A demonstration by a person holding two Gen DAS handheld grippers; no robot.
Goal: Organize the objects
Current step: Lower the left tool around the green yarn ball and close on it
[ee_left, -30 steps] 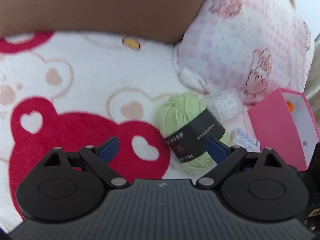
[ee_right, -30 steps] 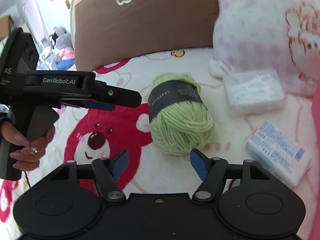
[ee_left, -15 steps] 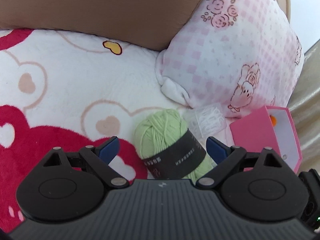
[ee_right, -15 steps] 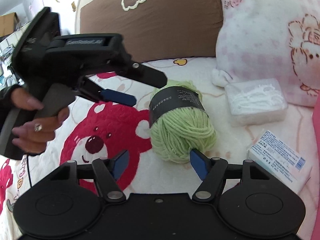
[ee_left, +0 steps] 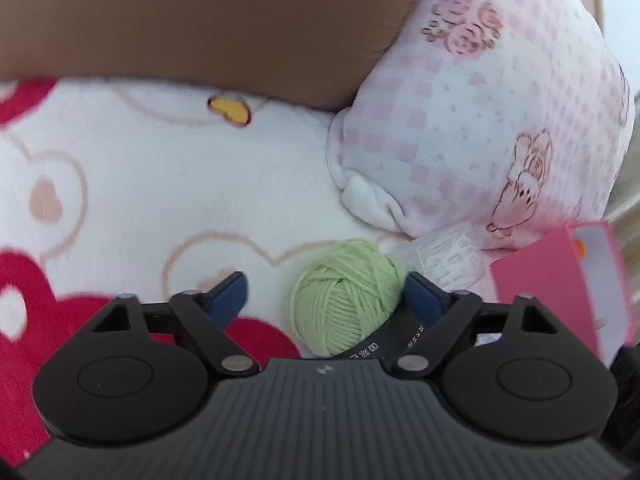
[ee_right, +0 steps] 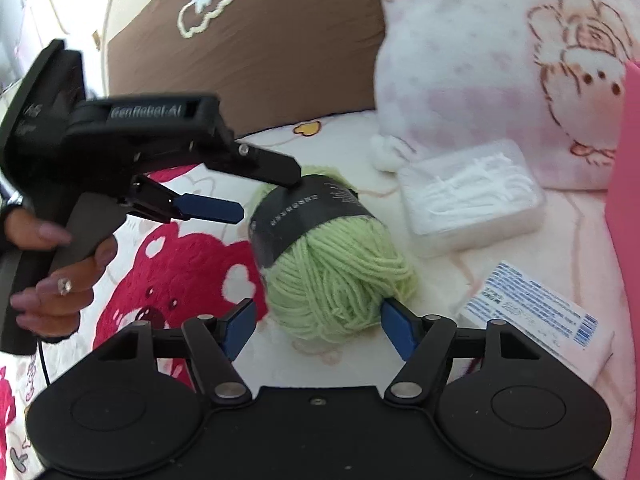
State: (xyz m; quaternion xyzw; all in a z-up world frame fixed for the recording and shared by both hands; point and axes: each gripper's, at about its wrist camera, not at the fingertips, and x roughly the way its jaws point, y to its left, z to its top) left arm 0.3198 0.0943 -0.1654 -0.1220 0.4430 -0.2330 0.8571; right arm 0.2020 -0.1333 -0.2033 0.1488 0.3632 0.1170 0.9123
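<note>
Left gripper point(ee_left: 324, 294): jaws have just been closing, yarn ball point(ee_left: 346, 296) between them, not yet clamped; one pad touching yarn on pink-box side, other pad clear w/ gap. Right gripper point(ee_right: 318, 322): half-open, empty, yarn just ahead of its tips. Yarn rests on bear blanket point(ee_left: 160, 184), near clear floss-pick box point(ee_right: 472, 196) & pink box point(ee_left: 560, 292). Recommend: centre left jaws on the wound body, not the paper band point(ee_right: 308, 216); squeeze gently, since yarn is soft; keep right gripper clear.
</note>
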